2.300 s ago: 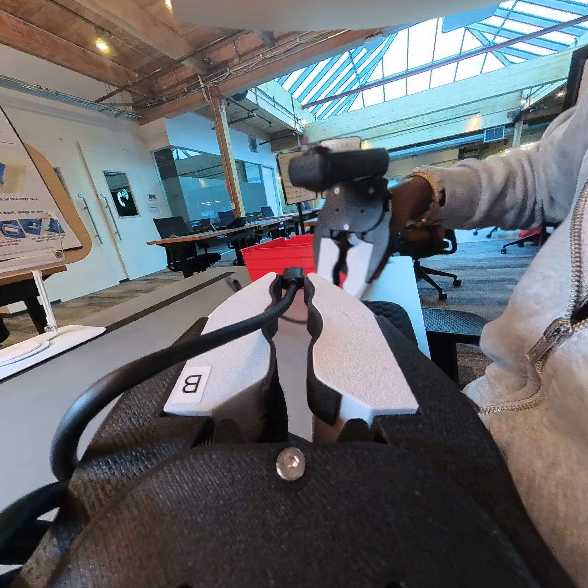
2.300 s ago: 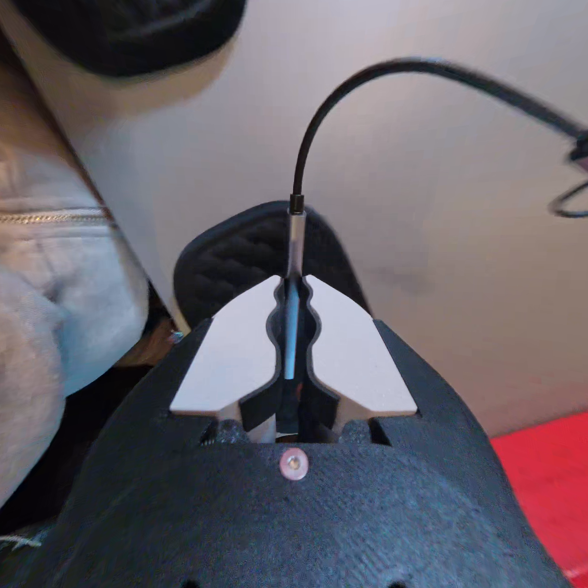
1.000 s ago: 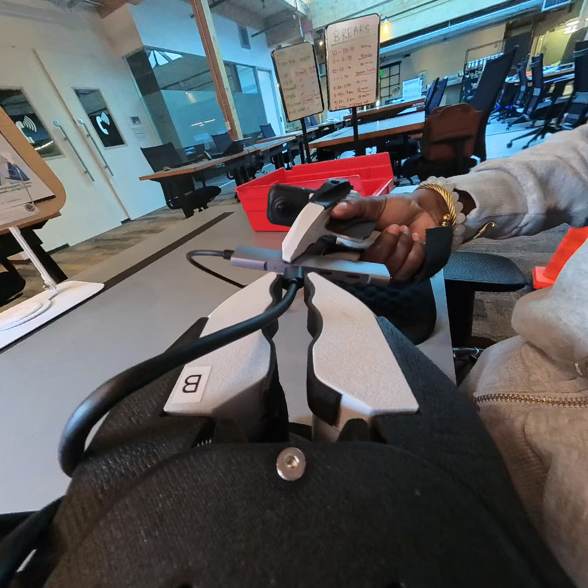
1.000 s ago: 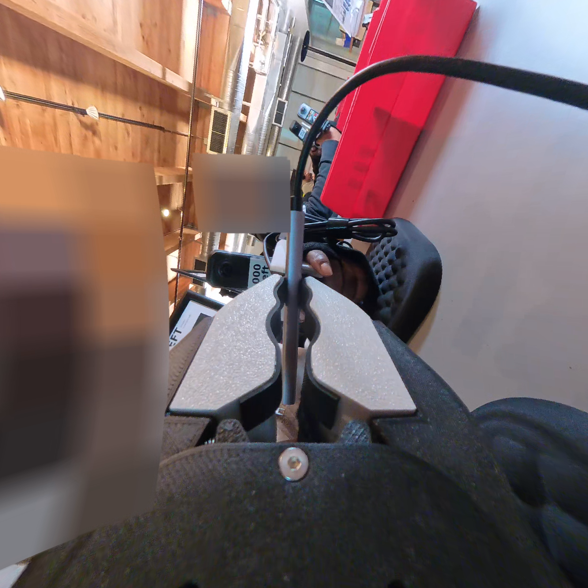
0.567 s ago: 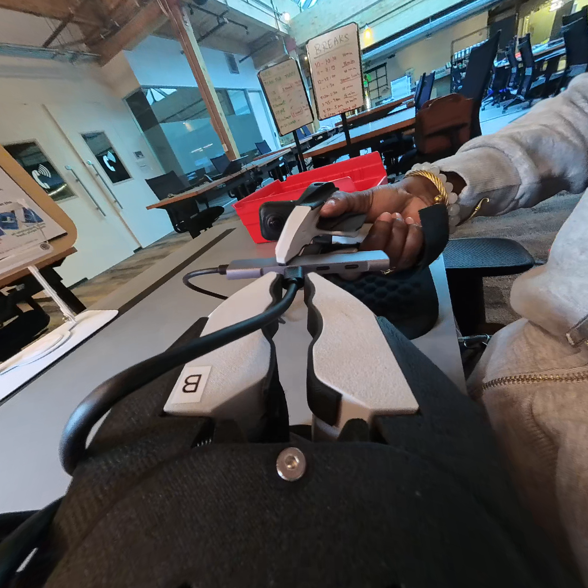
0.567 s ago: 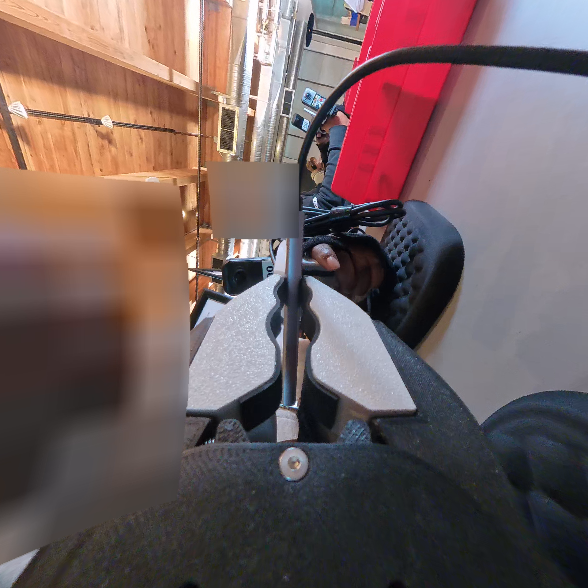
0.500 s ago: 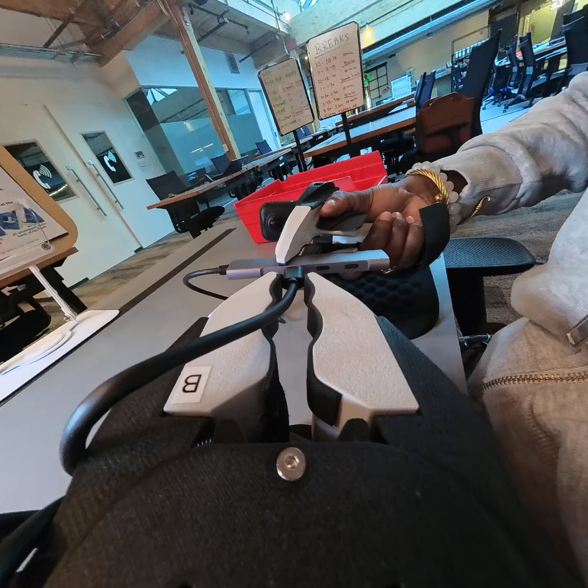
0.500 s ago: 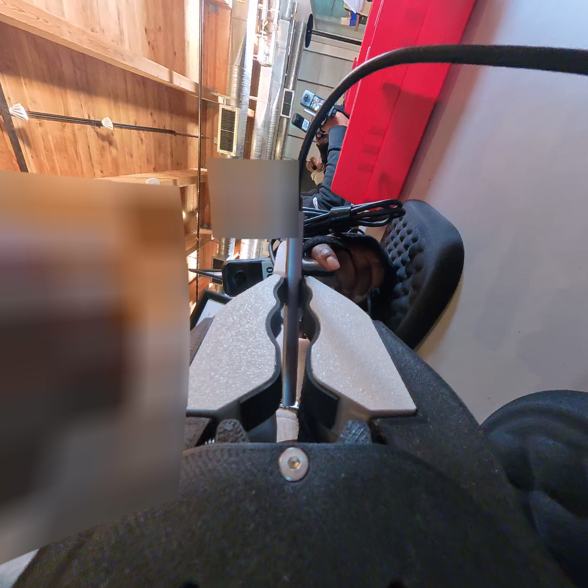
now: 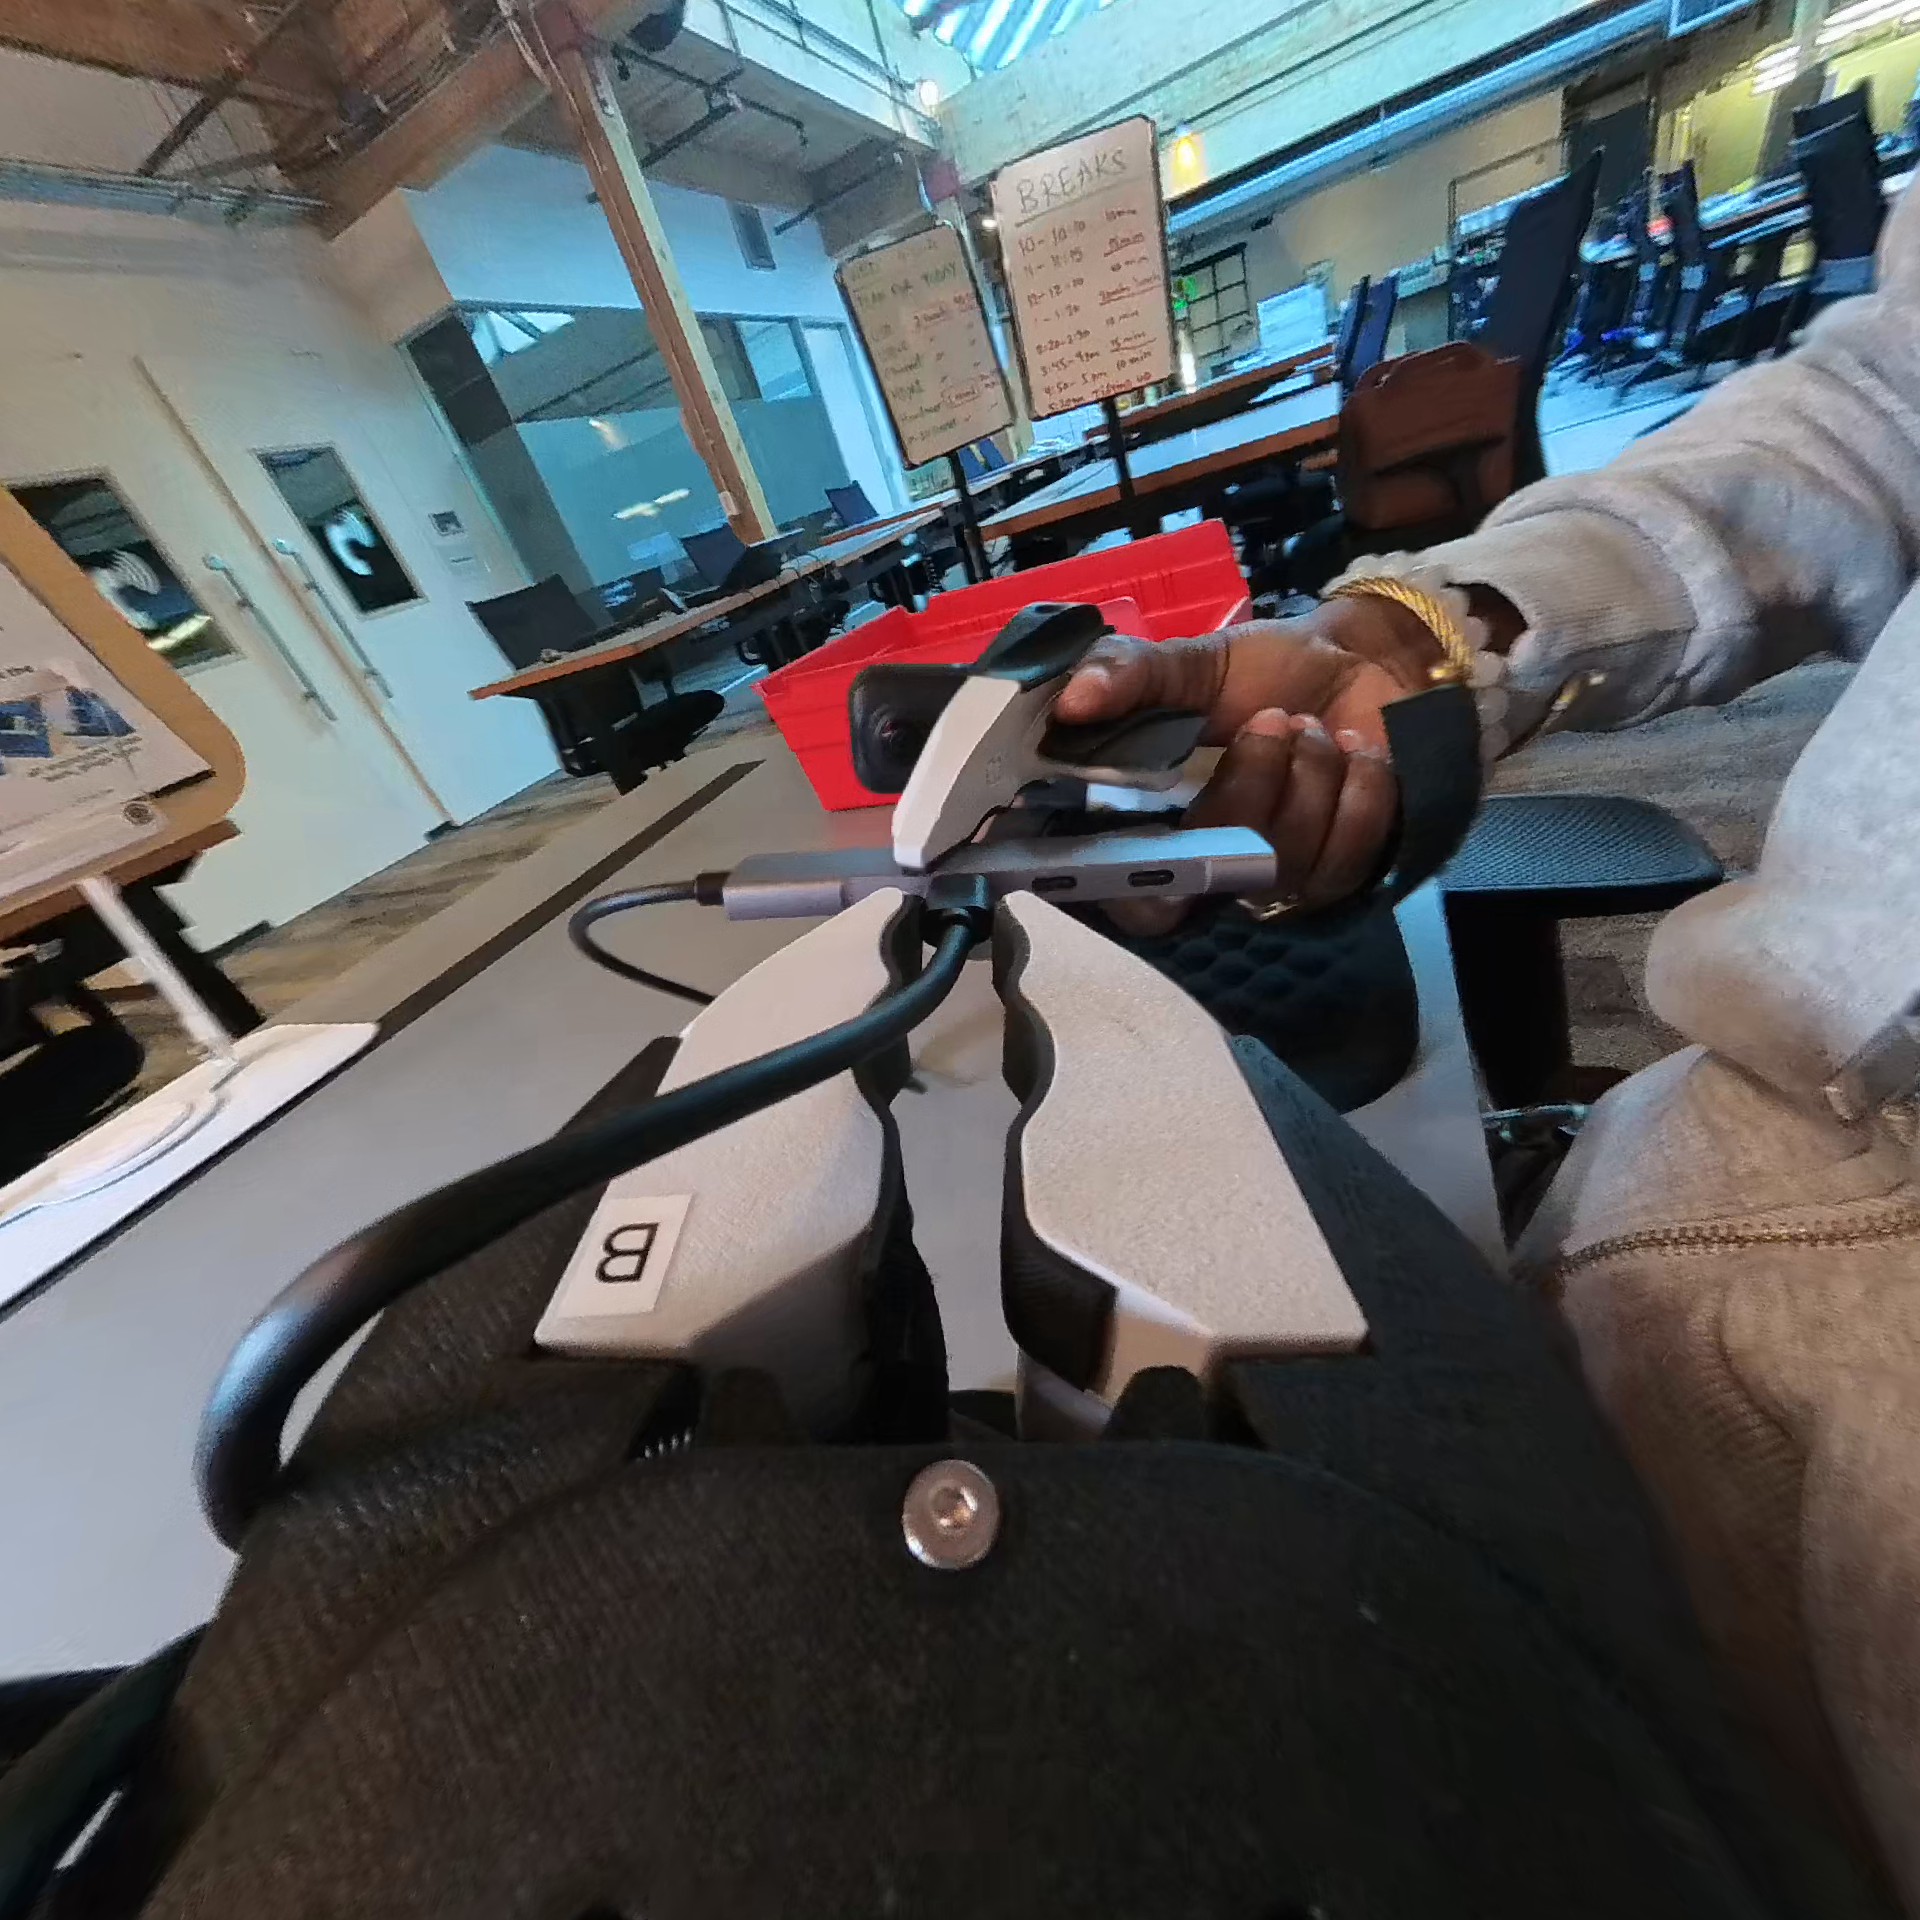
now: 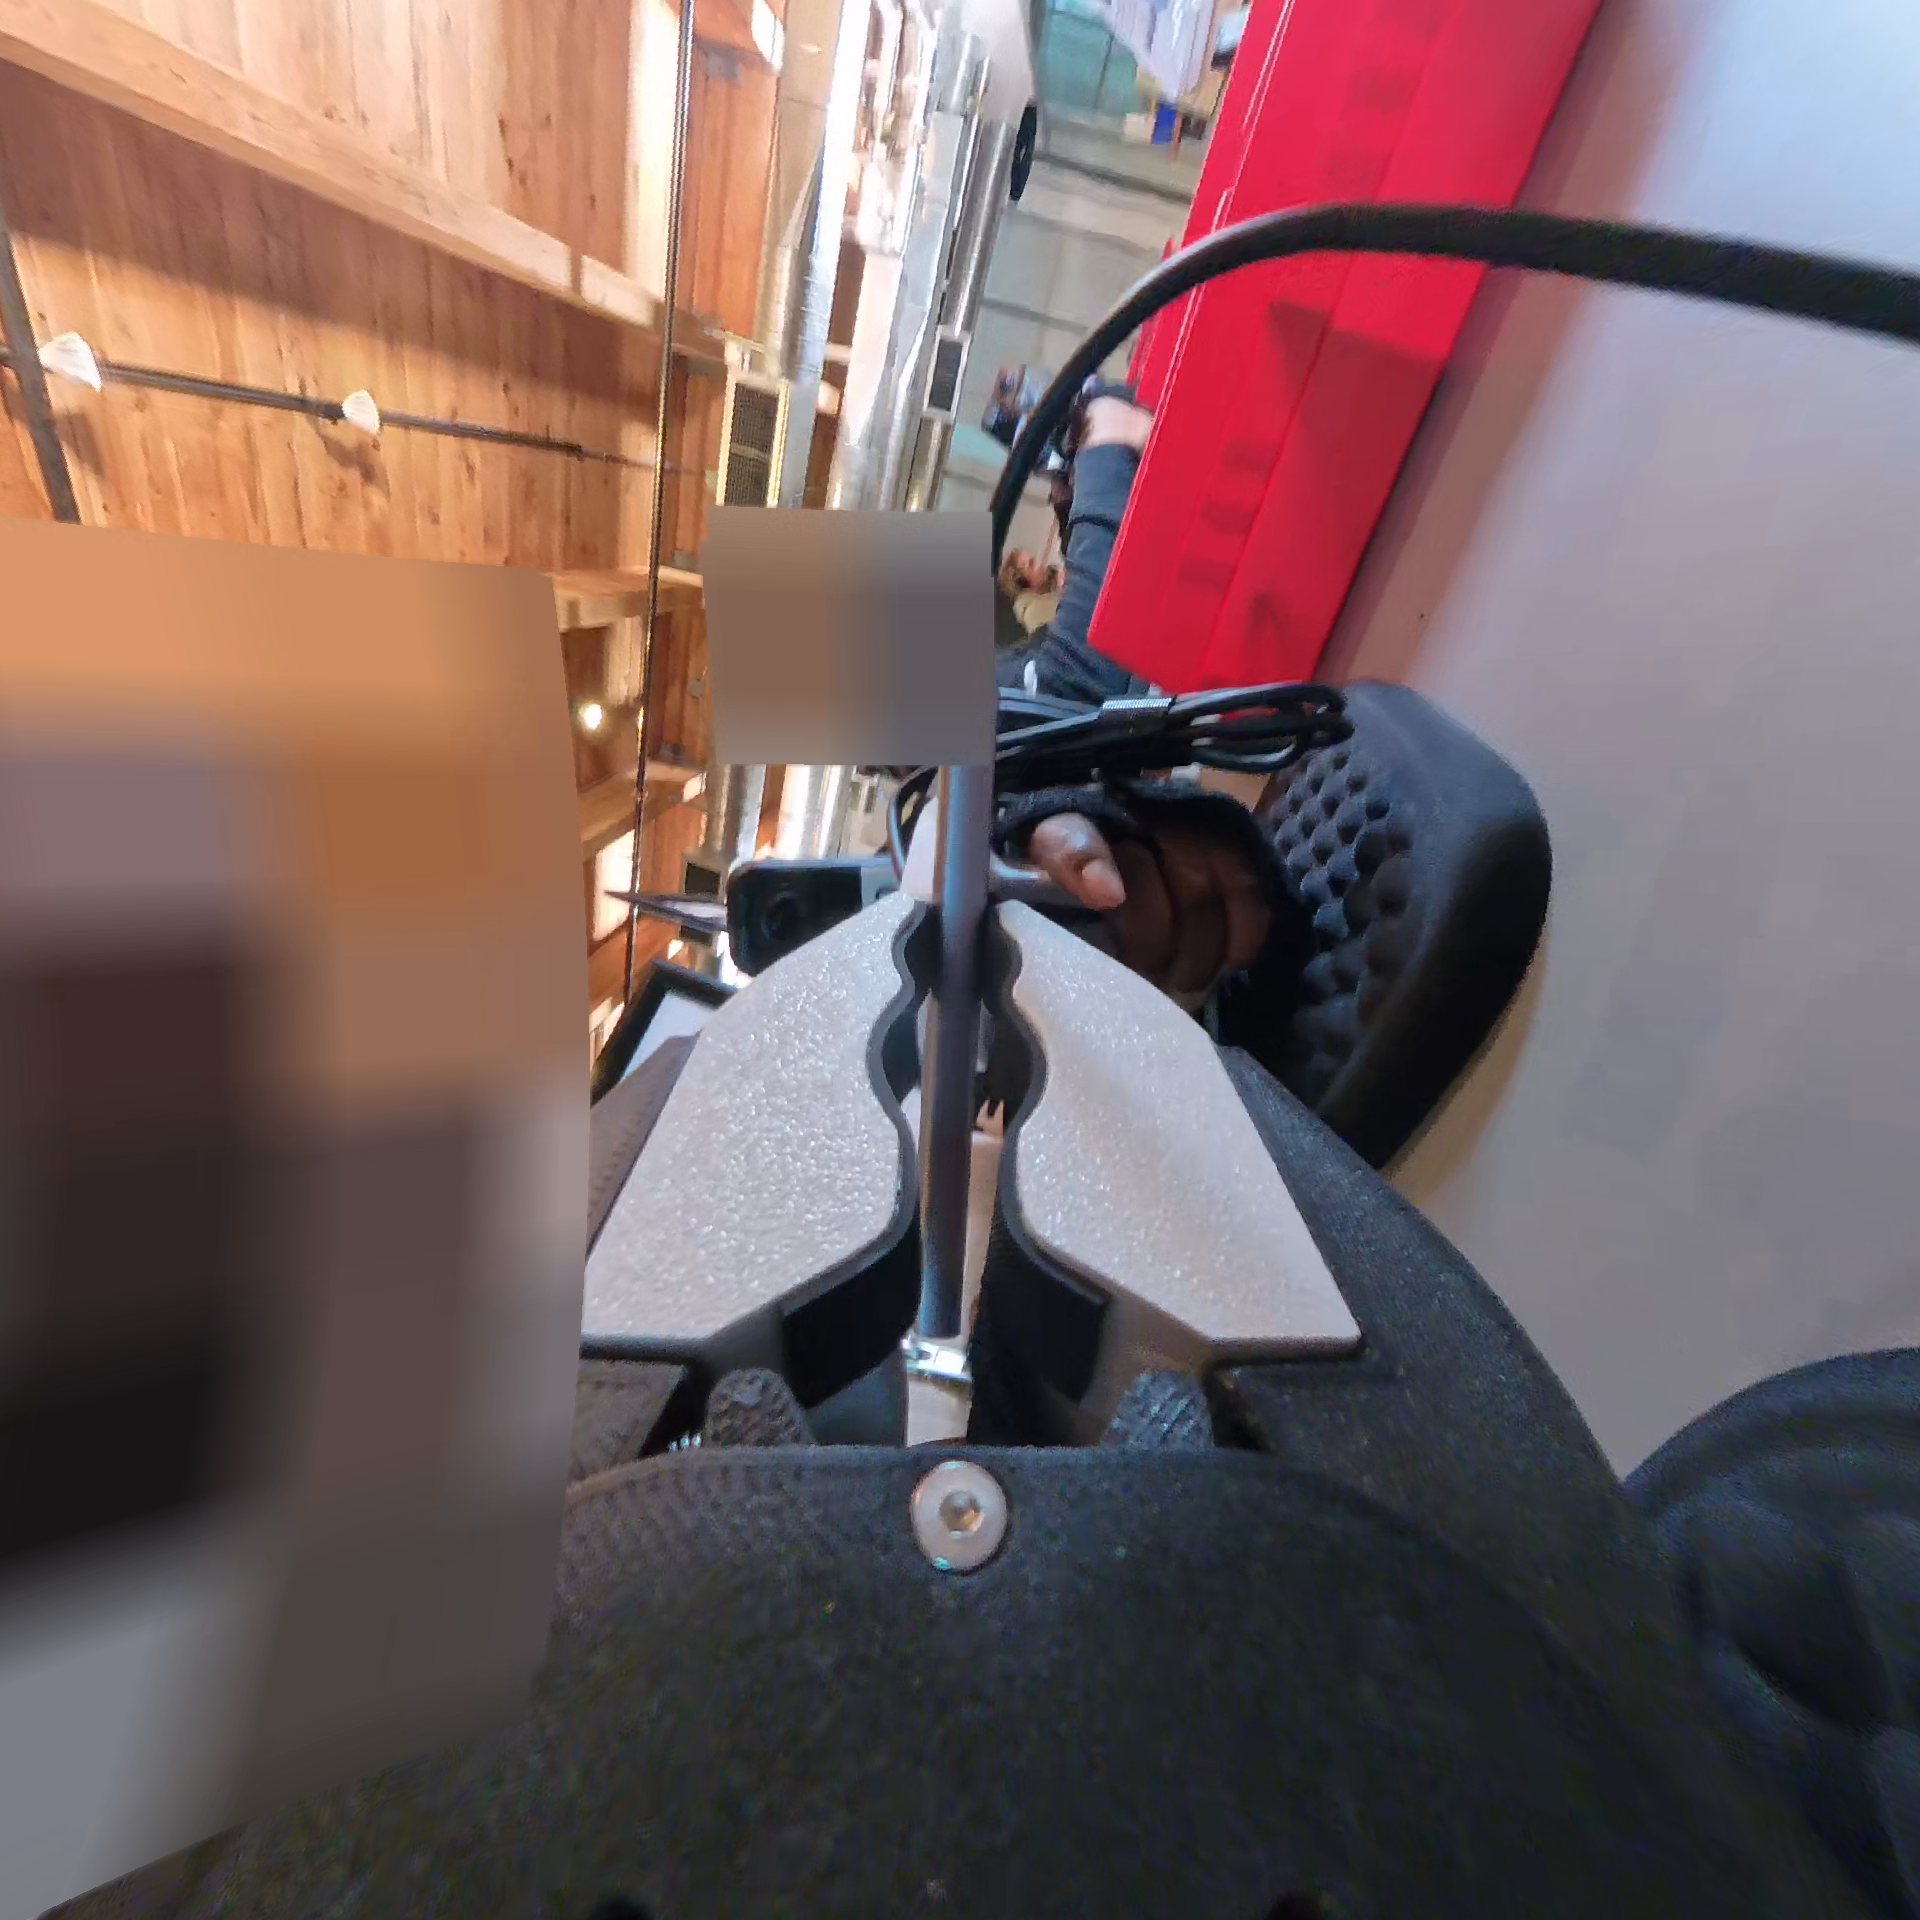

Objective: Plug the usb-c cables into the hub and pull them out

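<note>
Left tongs [image 9: 951,914] clamped on black cable [image 9: 644,1127] apparently seated in grey hub [image 9: 997,868], right tongs [image 10: 961,920] clamped on hub.

Grey hub [image 9: 1049,879] held level above the table, two side ports open. Black cable [image 9: 582,1143] plug meets its near edge.

A grey table [image 9: 436,1049] carries a red bin [image 9: 1049,634] at its far end. Left of the bin, at the table's edge, sits the white base of a sign stand [image 9: 187,1112]. A black cable [image 9: 623,945] loops onto the table nearer than the bin.
</note>
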